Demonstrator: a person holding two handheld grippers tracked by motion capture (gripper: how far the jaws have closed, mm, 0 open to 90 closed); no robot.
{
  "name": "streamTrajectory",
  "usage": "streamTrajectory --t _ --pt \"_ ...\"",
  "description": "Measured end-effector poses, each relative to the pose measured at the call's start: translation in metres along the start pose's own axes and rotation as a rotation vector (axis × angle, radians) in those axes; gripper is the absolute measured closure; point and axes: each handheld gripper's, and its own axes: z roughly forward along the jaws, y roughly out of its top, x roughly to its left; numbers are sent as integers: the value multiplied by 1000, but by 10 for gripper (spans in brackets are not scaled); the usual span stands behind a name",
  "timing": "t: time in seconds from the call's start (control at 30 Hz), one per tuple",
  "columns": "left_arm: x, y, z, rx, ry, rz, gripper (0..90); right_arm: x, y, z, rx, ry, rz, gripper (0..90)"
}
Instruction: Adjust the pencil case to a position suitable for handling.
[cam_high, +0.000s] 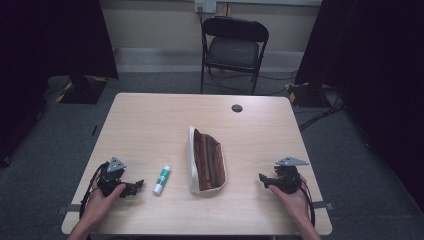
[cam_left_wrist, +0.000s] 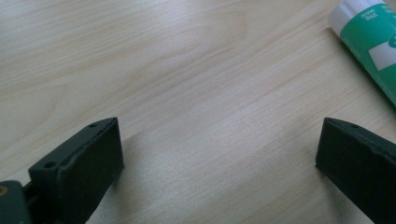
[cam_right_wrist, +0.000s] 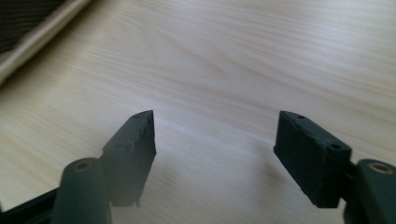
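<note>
A green and white glue stick (cam_high: 161, 180) lies on the light wooden table (cam_high: 150, 120), left of an open pencil case (cam_high: 206, 160) with a white shell and brown lining. My left gripper (cam_high: 139, 186) rests on the table at the front left, pointing toward the glue stick, jaws wide apart with bare wood between them (cam_left_wrist: 219, 149). The glue stick (cam_left_wrist: 371, 39) lies beyond its right jaw, untouched. My right gripper (cam_high: 262, 179) sits at the front right, open and empty (cam_right_wrist: 215, 140), facing the case, whose edge (cam_right_wrist: 32, 32) lies at the upper left.
A round cable hole (cam_high: 237, 108) sits near the table's far edge. A black folding chair (cam_high: 234, 47) stands behind the table. Cables and taped stands lie on the grey carpet around it.
</note>
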Motion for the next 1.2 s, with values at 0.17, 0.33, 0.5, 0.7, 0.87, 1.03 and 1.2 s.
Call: streamTrajectory --t 0.17,0.33,0.5,0.7,0.87,1.03,1.2 --pt "0 0 0 -3 0 -2 3 11 9 1 -10 63 -40 385" --pt "0 0 0 -3 0 -3 2 27 27 9 -22 161 -83 474" --pt "0 0 0 -3 0 -3 2 42 39 16 -34 202 -120 494" --pt "0 0 0 -2 0 -2 2 65 57 35 -51 257 -166 466" --pt "0 0 0 -3 0 -3 3 76 62 49 -44 281 -180 453" --pt "0 0 0 -2 0 -2 2 84 68 56 -37 303 -195 467" --pt "0 0 0 -3 0 -3 2 89 73 70 -21 295 -189 457"
